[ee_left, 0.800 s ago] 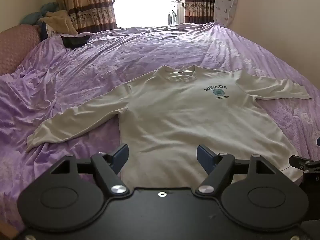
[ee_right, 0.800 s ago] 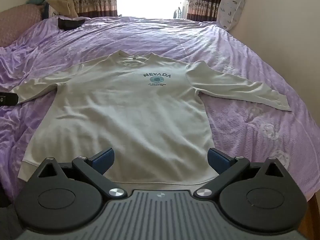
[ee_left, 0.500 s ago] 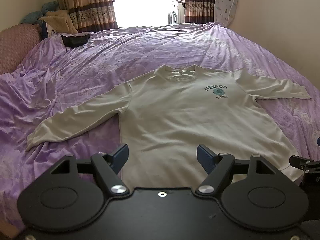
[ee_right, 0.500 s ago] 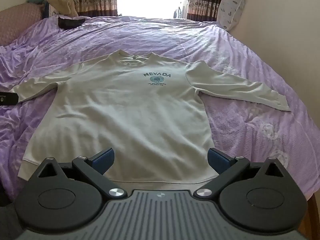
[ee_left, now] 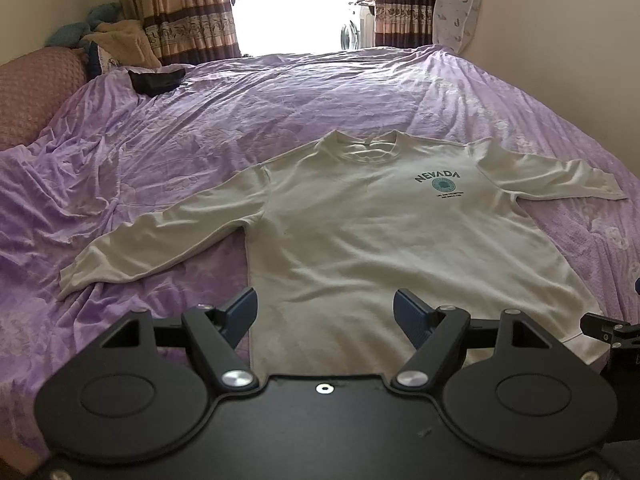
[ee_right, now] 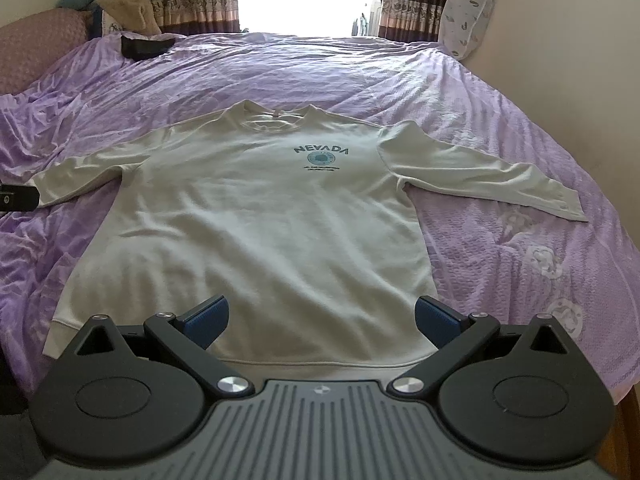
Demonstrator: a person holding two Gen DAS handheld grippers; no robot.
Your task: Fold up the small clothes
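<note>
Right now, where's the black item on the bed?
In both wrist views the black item lies at the far left of the purple bedspread, near the curtains, well beyond the white shirt.

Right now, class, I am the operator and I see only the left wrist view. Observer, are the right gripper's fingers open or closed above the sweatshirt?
Observer: Open. The right gripper has its fingers wide apart, with nothing between them.
Operator: And the bottom hem, which is hidden in my view?
Observer: The hem runs unfolded across the full width of the sweatshirt, and it lies flat on the purple bedspread.
</note>
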